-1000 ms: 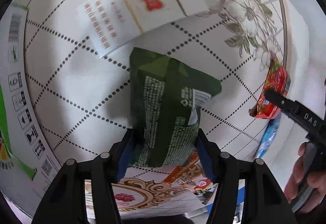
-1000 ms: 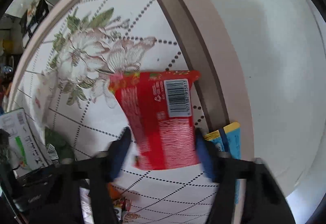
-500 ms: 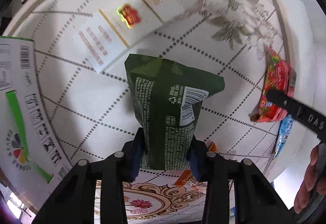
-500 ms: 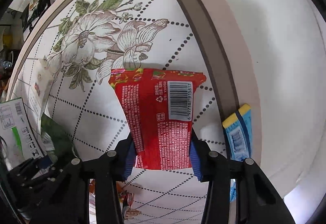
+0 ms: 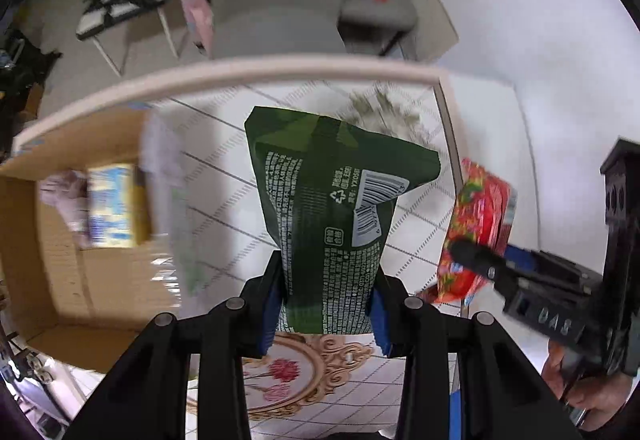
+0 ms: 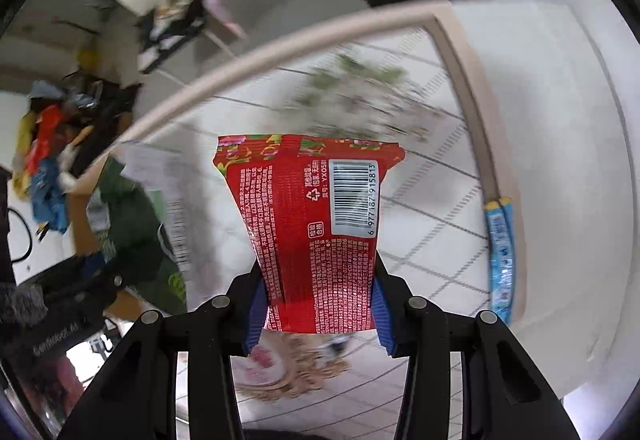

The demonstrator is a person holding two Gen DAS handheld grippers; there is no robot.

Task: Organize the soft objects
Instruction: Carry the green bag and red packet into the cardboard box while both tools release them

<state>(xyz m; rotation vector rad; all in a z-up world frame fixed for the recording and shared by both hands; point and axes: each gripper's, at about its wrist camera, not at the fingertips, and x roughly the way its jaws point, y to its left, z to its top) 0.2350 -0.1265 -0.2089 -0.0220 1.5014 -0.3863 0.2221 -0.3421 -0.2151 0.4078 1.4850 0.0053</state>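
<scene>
My left gripper (image 5: 326,314) is shut on a dark green snack pouch (image 5: 332,200), which hangs lifted well above the floral table (image 5: 416,236). In the right wrist view my right gripper (image 6: 318,310) is shut on a red snack pouch (image 6: 312,216) with a barcode, also raised off the table (image 6: 424,240). In the left wrist view the red pouch (image 5: 480,216) and the right gripper's black fingers (image 5: 476,260) show at the right. The green pouch (image 6: 128,216) appears blurred at the left of the right wrist view.
An open cardboard box (image 5: 52,240) holding a yellow-and-blue pack (image 5: 116,208) stands at the table's left. A blue packet (image 6: 500,252) lies along the table's right edge. Beyond the far edge are a grey chair (image 5: 280,0) and floor clutter. A hand (image 5: 592,396) grips the right tool.
Both grippers closed onto their pouches and rose high off the table, lifting the green and red pouches. The views now take in the table's far edge, the box and the room.
</scene>
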